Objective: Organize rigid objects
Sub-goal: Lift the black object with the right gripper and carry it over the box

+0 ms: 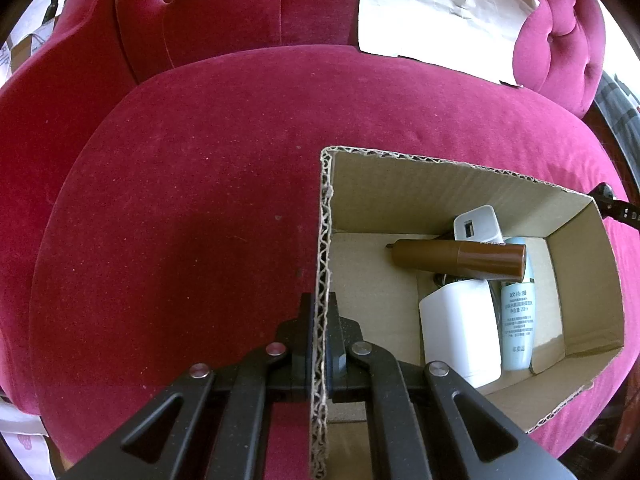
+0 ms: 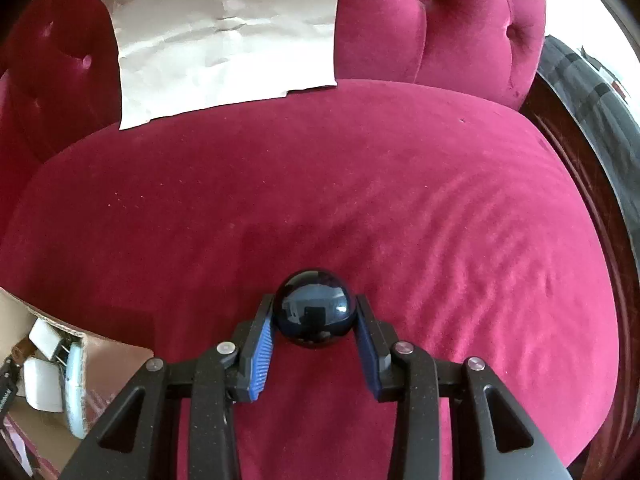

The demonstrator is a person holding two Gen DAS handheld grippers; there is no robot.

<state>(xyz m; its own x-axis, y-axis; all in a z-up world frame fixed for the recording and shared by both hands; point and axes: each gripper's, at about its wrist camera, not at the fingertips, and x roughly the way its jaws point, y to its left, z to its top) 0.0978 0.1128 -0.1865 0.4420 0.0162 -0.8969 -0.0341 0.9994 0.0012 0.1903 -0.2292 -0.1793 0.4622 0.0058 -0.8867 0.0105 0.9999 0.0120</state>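
Observation:
My left gripper (image 1: 319, 312) is shut on the left wall of an open cardboard box (image 1: 324, 240) that stands on the red velvet seat. Inside the box lie a brown cylinder (image 1: 460, 259), a white charger block (image 1: 478, 225), a white rounded container (image 1: 460, 328) and a pale blue bottle (image 1: 518, 312). My right gripper (image 2: 315, 312) is shut on a glossy black ball (image 2: 315, 309), held just over the seat cushion. The box (image 2: 104, 364) shows at the lower left of the right wrist view.
The red velvet armchair seat (image 2: 360, 200) fills both views, with a tufted backrest (image 1: 220, 12) behind. A creased sheet of white paper (image 2: 224, 36) leans on the backrest. Dark wooden trim (image 2: 592, 184) runs along the seat's right edge.

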